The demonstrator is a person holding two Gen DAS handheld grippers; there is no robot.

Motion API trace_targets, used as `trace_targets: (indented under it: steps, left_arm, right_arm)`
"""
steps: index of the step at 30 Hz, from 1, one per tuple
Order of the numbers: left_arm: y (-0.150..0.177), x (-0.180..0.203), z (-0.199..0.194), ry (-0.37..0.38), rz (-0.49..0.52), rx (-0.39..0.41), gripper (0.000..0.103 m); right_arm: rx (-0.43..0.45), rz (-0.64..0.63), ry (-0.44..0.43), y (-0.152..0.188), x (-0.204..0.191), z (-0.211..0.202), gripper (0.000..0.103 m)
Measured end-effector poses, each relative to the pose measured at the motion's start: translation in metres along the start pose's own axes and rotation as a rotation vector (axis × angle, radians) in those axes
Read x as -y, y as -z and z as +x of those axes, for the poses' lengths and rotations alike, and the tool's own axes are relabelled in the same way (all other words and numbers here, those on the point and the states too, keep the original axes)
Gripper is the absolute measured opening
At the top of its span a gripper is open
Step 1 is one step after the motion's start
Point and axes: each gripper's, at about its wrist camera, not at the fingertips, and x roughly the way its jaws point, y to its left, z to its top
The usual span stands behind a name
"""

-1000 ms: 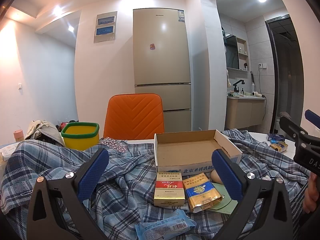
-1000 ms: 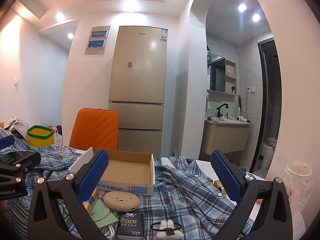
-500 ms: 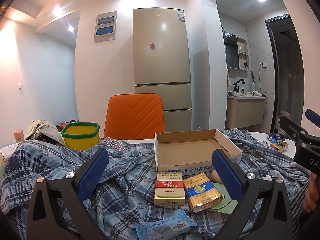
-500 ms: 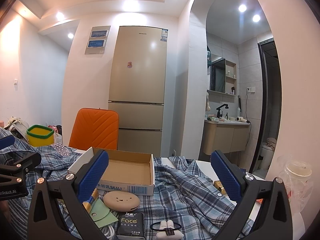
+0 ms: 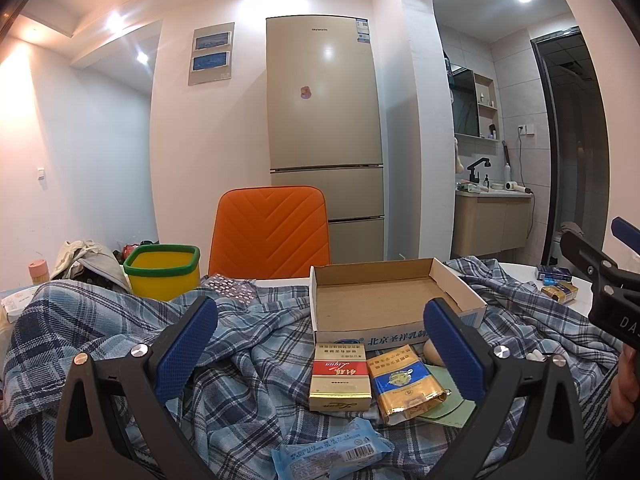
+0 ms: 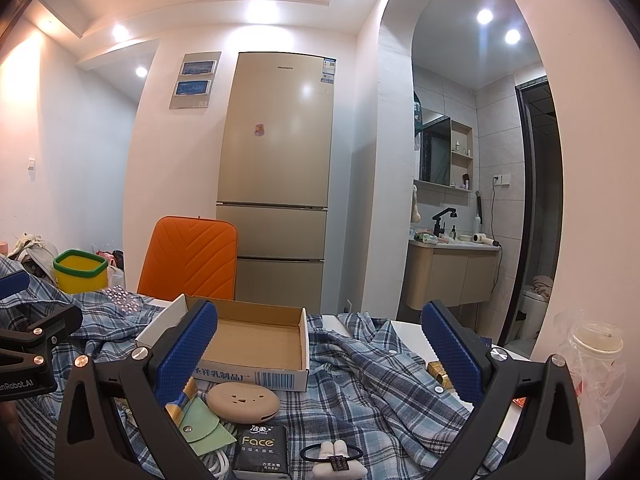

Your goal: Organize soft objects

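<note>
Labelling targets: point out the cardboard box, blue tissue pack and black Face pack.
cardboard box (image 5: pixel 380 300), left wrist view, inner floor.
blue tissue pack (image 5: pixel 332 454), left wrist view, wrapper middle.
black Face pack (image 6: pixel 260 450), right wrist view, printed front.

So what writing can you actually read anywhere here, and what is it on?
"Face": black tissue pack.
"Skyworth": fridge, faintly.
"北京圣祥乳制品厂": cardboard box.
"DAS": right gripper, cut off.
"enRobot.AI": left gripper, cut off.
Cigarette packs and blue wrapper: too small.
</note>
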Motion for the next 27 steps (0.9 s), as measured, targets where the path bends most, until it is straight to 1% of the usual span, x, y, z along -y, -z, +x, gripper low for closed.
trace_targets:
  steps: [15,19,21,27]
  left_arm:
    - [-0.0002,0.0005,0.0002,0.0,-0.001,-0.002,0.102]
    - [0.0003,-0.0031,0.0042,-0.005,-0.015,-0.027,0.102]
    - [0.0004,-0.0046,0.0056,-0.019,-0.016,-0.038,0.102]
    - [-0.0015,-0.0019,0.0055,0.001,0.012,-0.053,0.102]
  right_arm:
    - [0.0,-0.001,0.0,0.0,-0.0001,-0.0001,0.103]
    - [-0.009,0.001,0.001,0.0001,0.0008,0.0008,0.103]
    - [-0.017,0.004,0.003,-0.0005,0.0018,0.0023,0.103]
    - [-0.036,-0.013,-0.002,-0.0056,-0.002,0.0047,0.103]
